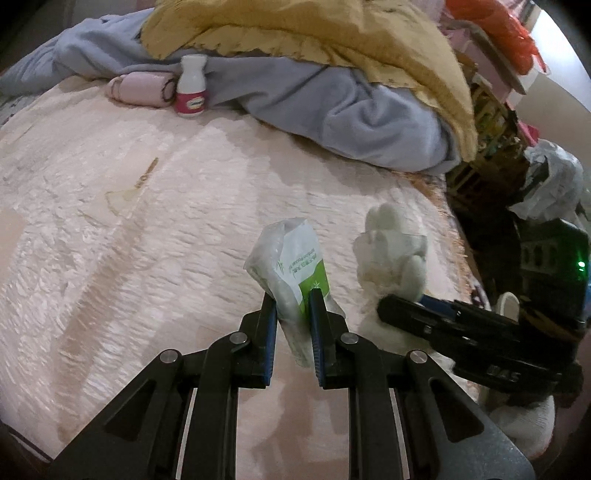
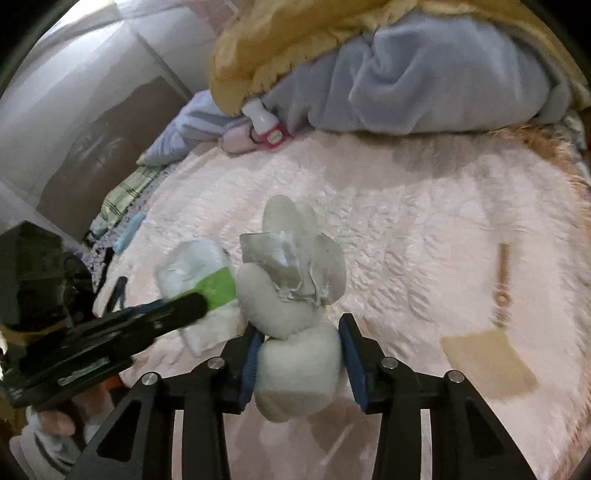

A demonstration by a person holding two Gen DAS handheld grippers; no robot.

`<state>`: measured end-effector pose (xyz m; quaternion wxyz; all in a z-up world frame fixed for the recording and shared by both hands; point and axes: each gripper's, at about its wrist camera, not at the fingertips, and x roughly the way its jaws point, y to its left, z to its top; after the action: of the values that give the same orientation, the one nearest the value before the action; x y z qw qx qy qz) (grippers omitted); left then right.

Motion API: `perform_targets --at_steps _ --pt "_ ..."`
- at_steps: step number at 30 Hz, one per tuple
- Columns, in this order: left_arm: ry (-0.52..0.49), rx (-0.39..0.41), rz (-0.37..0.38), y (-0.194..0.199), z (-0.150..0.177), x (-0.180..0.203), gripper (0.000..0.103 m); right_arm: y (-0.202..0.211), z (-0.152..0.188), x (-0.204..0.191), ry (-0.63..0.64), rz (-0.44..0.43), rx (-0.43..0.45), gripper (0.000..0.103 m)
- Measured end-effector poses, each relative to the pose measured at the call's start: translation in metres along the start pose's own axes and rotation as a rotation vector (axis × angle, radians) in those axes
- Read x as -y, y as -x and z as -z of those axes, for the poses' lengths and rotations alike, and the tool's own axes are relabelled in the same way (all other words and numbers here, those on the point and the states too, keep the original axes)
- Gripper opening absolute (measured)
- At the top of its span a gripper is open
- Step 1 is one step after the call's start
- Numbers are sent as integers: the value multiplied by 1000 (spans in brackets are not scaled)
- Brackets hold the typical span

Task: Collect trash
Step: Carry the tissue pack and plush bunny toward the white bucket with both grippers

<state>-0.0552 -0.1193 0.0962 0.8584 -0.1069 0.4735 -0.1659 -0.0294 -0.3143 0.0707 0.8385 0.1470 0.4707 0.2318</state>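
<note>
Midway through collection, both grippers are engaged over a pink bed (image 1: 129, 240). Left gripper (image 1: 293, 299): jaws closed on a white-and-green tissue packet (image 1: 291, 266), which is held upright between the blue pads and appears lifted off the bedcover. Right gripper (image 2: 299, 332): jaws set either side of a white cloth bundle (image 2: 295, 369) that carries a crumpled piece of clear plastic wrap (image 2: 295, 269) on top; one pad touches the bundle, the other shows a narrow gap, so a firm grip cannot be confirmed. The two held items sit just beside each other near the bed edge.

Remaining on the bed: a small white bottle with a red label (image 1: 191, 86), standing upright against a grey blanket (image 1: 332, 122) and beside a pink roll (image 1: 140, 88); a flat brown paper wrapper (image 2: 487, 358) and a thin brown stick-like scrap (image 2: 500, 273), both well apart from the grippers. A mustard blanket (image 1: 314, 33) lies over the grey one. A white plastic bag (image 1: 550, 184) is visible beyond the bed edge, in the left wrist view; whether it serves as the trash receptacle cannot be told.

Judged progress: early to middle. Two pieces are in hand but not yet deposited; at least the wrapper and scrap, possibly the bottle, await pickup.
</note>
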Motion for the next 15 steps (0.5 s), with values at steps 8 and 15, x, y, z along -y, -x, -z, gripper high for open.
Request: perform_targets --at_steps 8,15 --pt "-82 28 37 15 17 53 14 72 36 4 -32 10 79 40" --pt "-159 47 48 23 31 94 14 119 63 11 -44 52 133 40"
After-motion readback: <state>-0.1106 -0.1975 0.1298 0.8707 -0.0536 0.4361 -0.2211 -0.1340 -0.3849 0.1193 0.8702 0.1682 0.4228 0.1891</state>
